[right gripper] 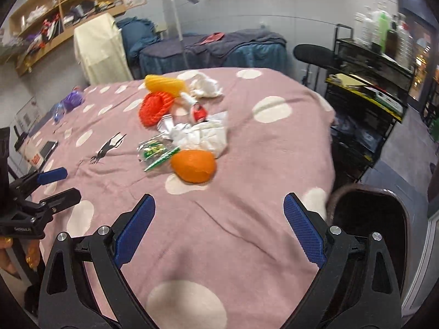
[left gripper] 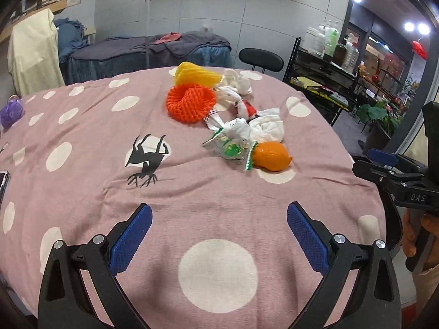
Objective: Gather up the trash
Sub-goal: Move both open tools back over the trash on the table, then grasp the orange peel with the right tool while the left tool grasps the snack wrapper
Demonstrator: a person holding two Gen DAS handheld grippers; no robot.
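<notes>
Hovering grippers: the left gripper and the right gripper are both hanging over the near edge of the pink spotted cloth, jaws spread wide apart and holding nothing; neither is touching any trash.

Dark bin: a dark-rimmed container, probably the trash bin, is sitting just beside the right gripper at the table's near right edge; a piece released too early is likely to be landing on the cloth or floor instead.

Cloth folds: the cloth is lying in loose wrinkles, so a low-closing finger is risking pinching fabric and dragging the whole pile.

Orange fruit or peel: the nearest item, the orange piece, is sitting round and smooth, touching the wrapper; a squeeze off its middle is likely to be sending it rolling toward the table edge.

Clear wrapper: the green-printed wrapper is lying flat and thin, so the pads may be sliding over it.

Crumpled tissues: the white tissues are lying tangled with small packets; lifting one may be pulling neighbours along and scattering them.

Foam nets: the orange foam net and yellow net are sitting farthest, touching each other; reaching over the pile is risking knocking nearer pieces.
</notes>
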